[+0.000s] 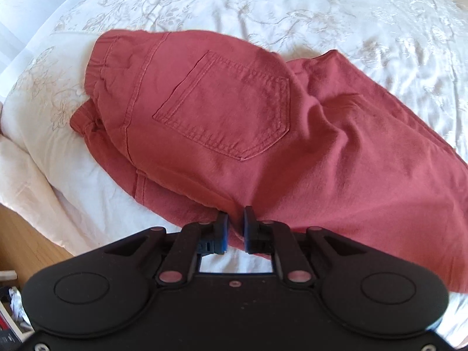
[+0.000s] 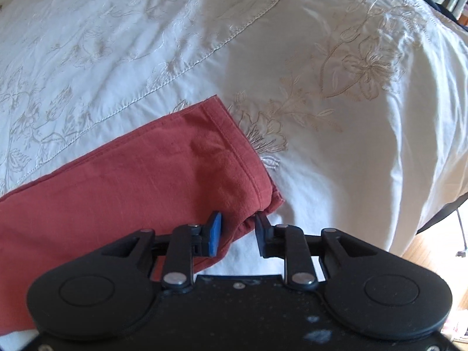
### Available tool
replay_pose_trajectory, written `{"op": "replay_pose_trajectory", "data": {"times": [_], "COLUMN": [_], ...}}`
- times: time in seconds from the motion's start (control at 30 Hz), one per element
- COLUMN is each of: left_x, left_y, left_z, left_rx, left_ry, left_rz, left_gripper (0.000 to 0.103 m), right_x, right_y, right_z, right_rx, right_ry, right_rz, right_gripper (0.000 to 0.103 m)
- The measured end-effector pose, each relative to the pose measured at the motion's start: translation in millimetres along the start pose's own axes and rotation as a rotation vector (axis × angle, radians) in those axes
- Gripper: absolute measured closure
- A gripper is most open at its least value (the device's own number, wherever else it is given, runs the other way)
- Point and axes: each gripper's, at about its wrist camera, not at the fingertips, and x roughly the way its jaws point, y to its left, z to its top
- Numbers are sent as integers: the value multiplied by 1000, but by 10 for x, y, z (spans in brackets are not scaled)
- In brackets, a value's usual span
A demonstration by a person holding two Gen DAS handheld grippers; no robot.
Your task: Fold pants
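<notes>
Your pants [image 1: 263, 134] lie halved lengthwise on the bedspread [image 1: 321, 5]; cross folds remain. Left gripper [image 1: 236, 223] pinches the near edge; right gripper [image 2: 238, 228] stands open over the hem [image 2: 237, 152].

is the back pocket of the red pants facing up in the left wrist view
Yes, the stitched back pocket lies face up on the red pants, spread over the white bedspread.

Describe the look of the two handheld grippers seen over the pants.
Both the left gripper and right gripper are matte black plastic: a broad body with two round raised discs, angled linkage arms joined by silver rivets, and narrow black fingers faced with blue pads. No cables, markings or sleeves show.
</notes>
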Motion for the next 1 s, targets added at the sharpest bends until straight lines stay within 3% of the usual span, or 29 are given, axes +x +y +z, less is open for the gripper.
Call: {"op": "replay_pose_trajectory", "data": {"times": [0.1, 0.2, 0.33, 0.47, 0.57, 0.63, 0.73, 0.87, 0.93, 1.0], "left_x": [-244, -409, -401, -134, 152, 177, -74, -264, -155, 41], "left_y": [35, 134, 281, 341, 221, 191, 245, 404, 599, 764], "left_z": [96, 287, 432, 170, -91, -205, -161, 240, 512, 724], "left_rx": [76, 91, 35, -23, 90, 151, 203, 177, 89, 16], "left_ry": [-27, -66, -51, 57, 181, 197, 60, -183, -221, -189], "left_rz": [-63, -122, -160, -171, -150, -152, -175, -44, -14, -10], "left_gripper": [82, 78, 78, 81, 82, 86, 82, 80, 80, 81], "right_x": [-309, -587, -851, -990, -1062, -1093, -1120, -1223, -1272, -1330], "right_y": [180, 482, 1091, 1652, 2070, 2276, 2494, 2828, 3026, 3236], "right_z": [-3, -16, -25, -91, -215, -303, -398, -521, -560, -608], "right_rx": [-41, -93, -179, -228, -282, -319, -355, -433, -492, -552], "right_ry": [-108, -183, -226, -231, -215, -194, -165, -159, -159, -166], "right_rz": [-12, 81, 175, 251, 295, 312, 360, 439, 471, 507], "right_gripper": [73, 73, 73, 73, 73, 73, 73, 72, 72, 72]}}
